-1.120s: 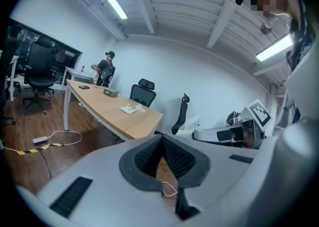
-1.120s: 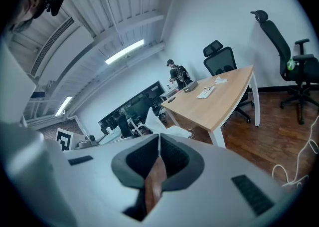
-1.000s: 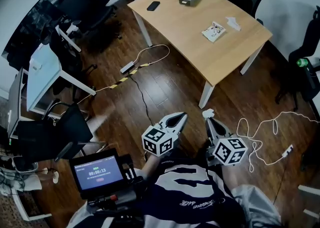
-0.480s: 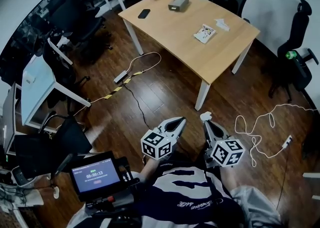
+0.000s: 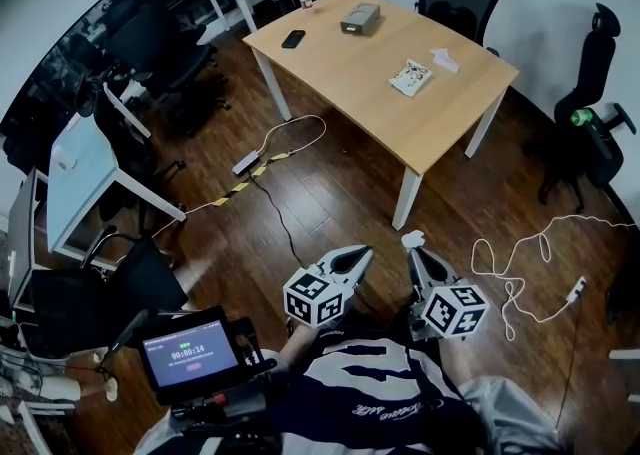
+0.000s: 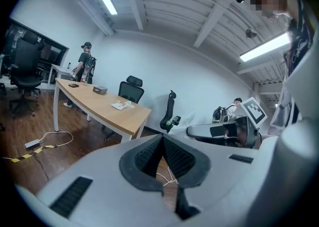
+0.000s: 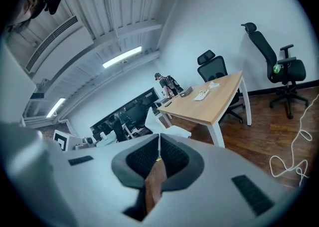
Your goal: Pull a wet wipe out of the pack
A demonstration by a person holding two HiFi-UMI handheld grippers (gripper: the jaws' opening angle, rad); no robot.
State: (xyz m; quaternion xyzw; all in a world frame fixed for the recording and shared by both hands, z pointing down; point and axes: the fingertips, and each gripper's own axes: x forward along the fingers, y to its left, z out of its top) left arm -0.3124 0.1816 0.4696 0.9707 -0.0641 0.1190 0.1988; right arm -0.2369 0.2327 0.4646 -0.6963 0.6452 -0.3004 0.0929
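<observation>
The flat white patterned wipe pack (image 5: 411,76) lies on the far light-wood tabletop (image 5: 340,68), well apart from both grippers. The left gripper (image 5: 364,252) is closed and empty. The right gripper (image 5: 413,249) is closed on what looks like a small white wipe (image 5: 412,239), pinched only at the tips. So slight a hold could let it slip, and the loose white cable (image 5: 509,287) on the floor at right could snag a foot.

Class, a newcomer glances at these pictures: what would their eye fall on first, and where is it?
First, the two grippers low in the head view: the right gripper pinches a white wet wipe at its tip, the left gripper is shut and empty. Beyond them stands a wooden table bearing the wipe pack.
</observation>
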